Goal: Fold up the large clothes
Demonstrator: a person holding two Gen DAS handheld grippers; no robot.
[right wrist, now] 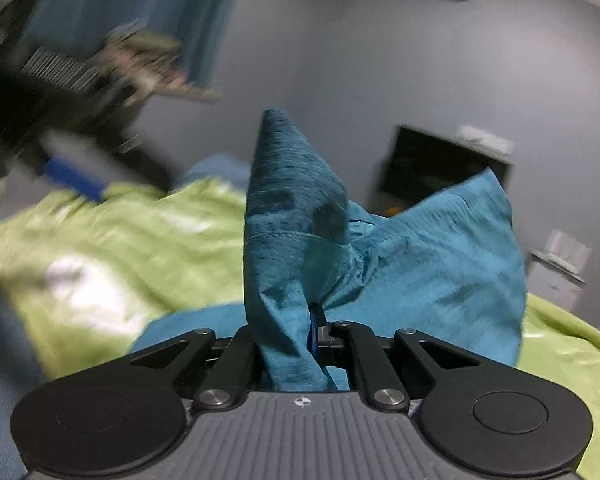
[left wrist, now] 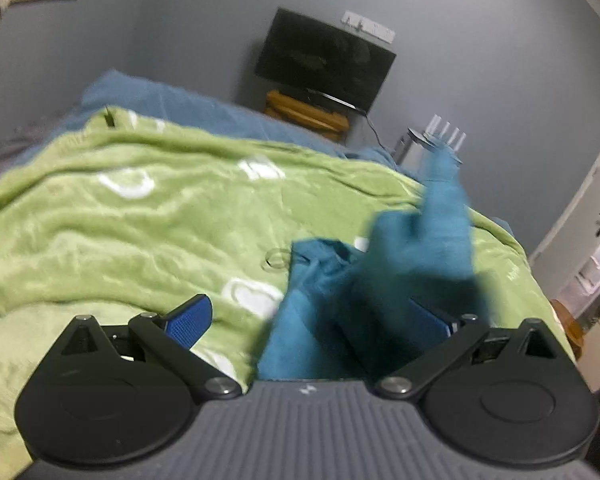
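Right wrist view: the right claw (right wrist: pixel 314 328) is clamped on the bunched teal garment (right wrist: pixel 420 264) above the green blanket (right wrist: pixel 120 248); the left claw (left wrist: pixel 312 320) gapes, gripping nothing. Folding looks barely begun.

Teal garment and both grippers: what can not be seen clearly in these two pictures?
- Left wrist view: teal garment is motion-blurred and covers one finger of the left gripper; its shape is unclear.
- Right wrist view: right gripper pads are buried in cloth.
- Right wrist view: the left side is smeared by blur.
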